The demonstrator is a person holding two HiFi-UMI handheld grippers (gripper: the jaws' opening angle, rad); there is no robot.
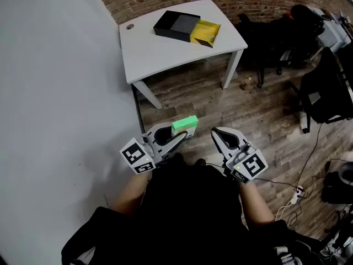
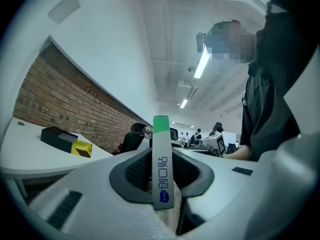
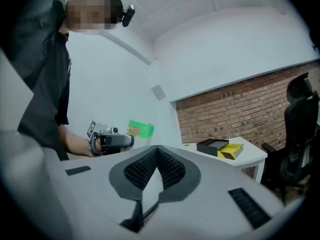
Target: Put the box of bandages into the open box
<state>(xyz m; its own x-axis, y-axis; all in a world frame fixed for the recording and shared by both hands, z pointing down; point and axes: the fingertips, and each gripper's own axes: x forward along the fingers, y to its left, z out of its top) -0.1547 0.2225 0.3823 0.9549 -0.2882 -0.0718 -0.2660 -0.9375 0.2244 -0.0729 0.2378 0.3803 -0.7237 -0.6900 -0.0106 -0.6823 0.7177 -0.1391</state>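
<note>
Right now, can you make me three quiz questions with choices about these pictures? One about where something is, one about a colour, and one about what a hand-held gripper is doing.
1. Where is the open box?
A) on the floor
B) on the white table
C) on a chair

2. What colour is its slid-out tray?
A) yellow
B) red
C) blue

3. What is the left hand-held gripper doing?
A) hanging empty
B) pushing a chair
C) holding the box of bandages

Answers:
1 B: the head view shows it sitting on the tabletop.
2 A: the tray sticking out of the black part is yellow.
3 C: the left gripper view shows its jaws closed on the box's sides.
</note>
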